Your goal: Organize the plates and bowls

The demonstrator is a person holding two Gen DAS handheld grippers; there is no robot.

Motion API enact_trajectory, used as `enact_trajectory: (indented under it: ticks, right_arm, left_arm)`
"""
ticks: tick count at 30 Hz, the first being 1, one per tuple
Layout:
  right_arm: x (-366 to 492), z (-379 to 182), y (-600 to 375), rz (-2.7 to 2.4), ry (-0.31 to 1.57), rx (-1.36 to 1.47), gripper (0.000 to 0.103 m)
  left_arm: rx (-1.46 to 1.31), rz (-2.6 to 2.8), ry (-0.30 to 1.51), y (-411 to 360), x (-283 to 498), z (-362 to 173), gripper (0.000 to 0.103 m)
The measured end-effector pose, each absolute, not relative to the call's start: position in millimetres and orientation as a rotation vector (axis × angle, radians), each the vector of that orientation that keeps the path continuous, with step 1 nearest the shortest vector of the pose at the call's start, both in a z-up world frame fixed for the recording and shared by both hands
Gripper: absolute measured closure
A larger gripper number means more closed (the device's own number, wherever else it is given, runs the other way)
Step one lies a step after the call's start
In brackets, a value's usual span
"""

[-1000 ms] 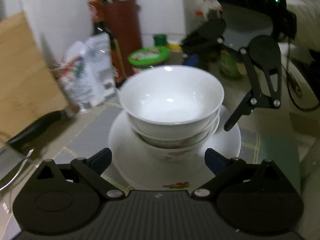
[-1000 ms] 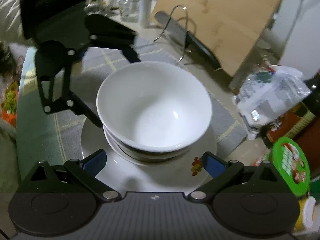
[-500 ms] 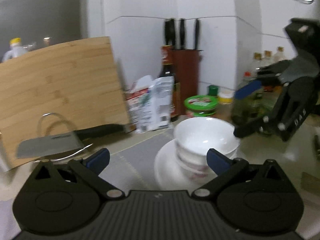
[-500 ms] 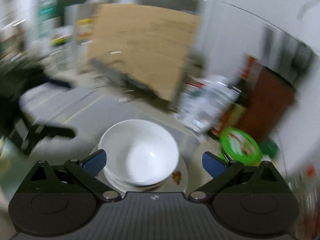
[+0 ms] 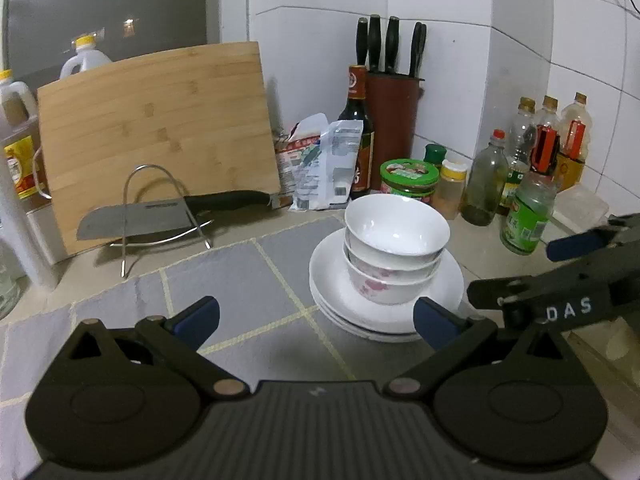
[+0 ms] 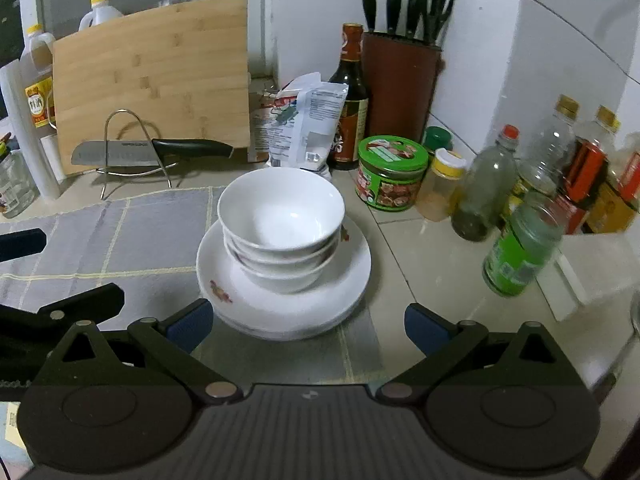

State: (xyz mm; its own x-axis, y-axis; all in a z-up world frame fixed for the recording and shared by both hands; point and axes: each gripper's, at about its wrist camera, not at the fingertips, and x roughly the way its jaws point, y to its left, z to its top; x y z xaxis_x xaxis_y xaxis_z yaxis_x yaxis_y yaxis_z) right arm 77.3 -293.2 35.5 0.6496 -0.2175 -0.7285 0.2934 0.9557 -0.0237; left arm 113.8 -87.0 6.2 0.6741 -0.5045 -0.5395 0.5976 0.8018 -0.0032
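Kitchen counter [image 6: 424,252] is seen cluttered. Bowls [image 6: 280,220] are nested on stacked plates [image 6: 280,304]; plate count can't be made out. Left gripper [image 5: 316,316] and right gripper [image 6: 306,322] are spread wide, nothing held, the right partly cut off in the left view.

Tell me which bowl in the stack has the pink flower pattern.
The bottom bowl, sitting directly on the plates. The top bowl nested above it is plain white.
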Motion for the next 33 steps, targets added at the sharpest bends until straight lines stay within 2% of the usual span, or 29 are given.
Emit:
enact_trajectory:
  ticks: [33]
  right_arm:
    - [66, 45, -286, -0.313, 0.796, 0.136, 0.0]
  left_arm:
    - [0.157, -0.542, 0.563, -82, 102, 22, 0.001]
